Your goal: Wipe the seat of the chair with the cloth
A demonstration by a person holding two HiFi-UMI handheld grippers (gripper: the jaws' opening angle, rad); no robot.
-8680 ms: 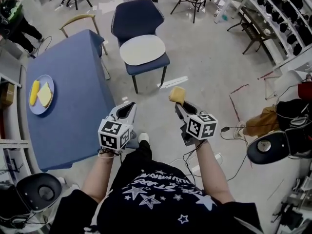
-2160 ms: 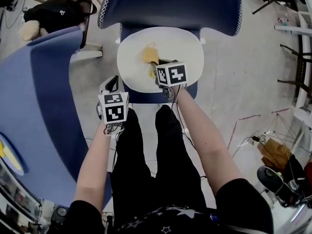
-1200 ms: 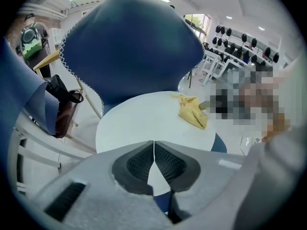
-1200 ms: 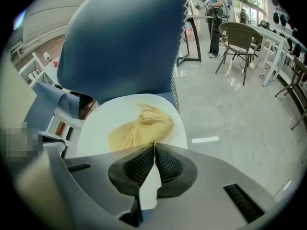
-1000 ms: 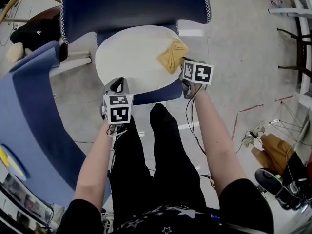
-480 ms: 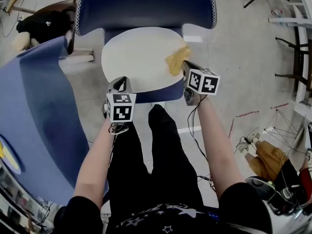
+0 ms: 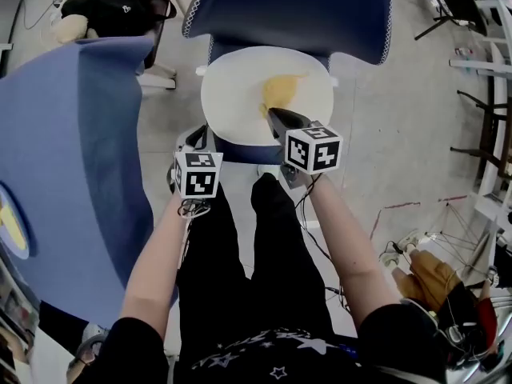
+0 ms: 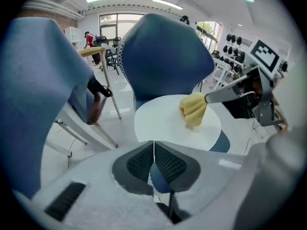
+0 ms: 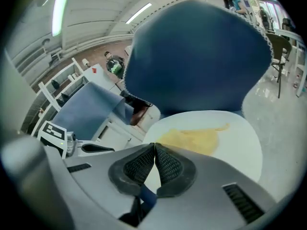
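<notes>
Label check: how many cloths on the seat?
1: the cloth lies mid-seat, pinched by the right tool. Nothing seems hidden.

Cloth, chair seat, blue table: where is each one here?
cloth point(image 7: 282, 89): head view, middle of the yellow fabric.
chair seat point(image 7: 232, 94): head view, bare white left part.
table point(image 7: 72, 150): head view, blue top.

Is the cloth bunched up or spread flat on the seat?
Bunched: the cloth shows as a crumpled lump pinched at the tip of the shut right claw, down on the white seat.
</notes>
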